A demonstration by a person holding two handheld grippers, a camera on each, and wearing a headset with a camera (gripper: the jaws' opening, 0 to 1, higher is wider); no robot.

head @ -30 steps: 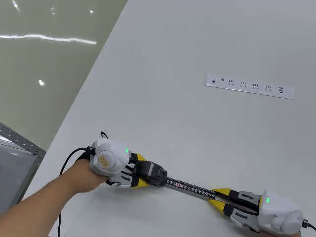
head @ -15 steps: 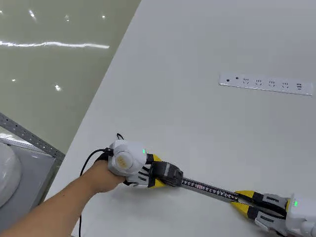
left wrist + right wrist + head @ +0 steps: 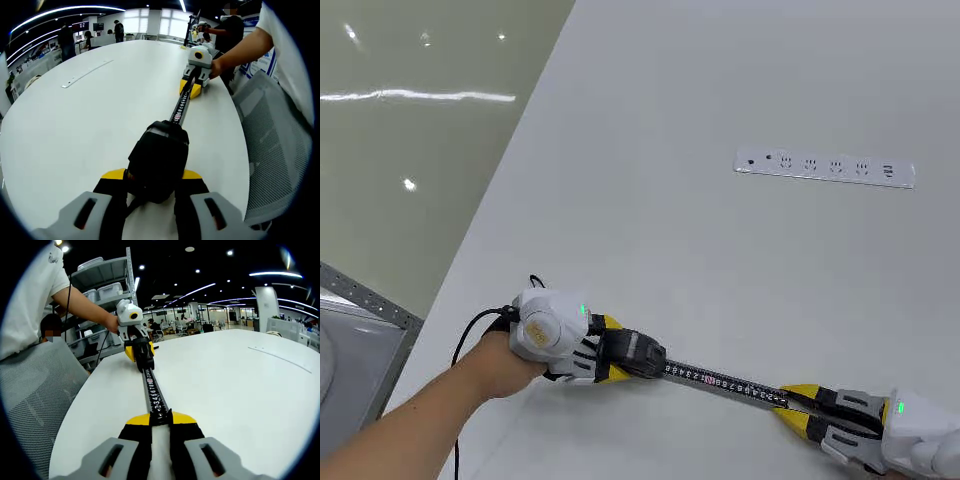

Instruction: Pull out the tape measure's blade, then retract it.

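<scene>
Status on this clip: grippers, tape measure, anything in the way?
Left gripper shut on tape measure case. Right gripper shut on blade, pulled out along table. Power strip well clear.

Black tape measure case. Its blade is dark, with white numerals and a few red marks. The left gripper and right gripper have white bodies, yellow jaw tips and a green light. The table is white, as is the power strip beyond the blade.

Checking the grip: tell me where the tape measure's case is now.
Low left in the head view, the black case is clamped in the left tool, its blade running right to the right tool.
</scene>
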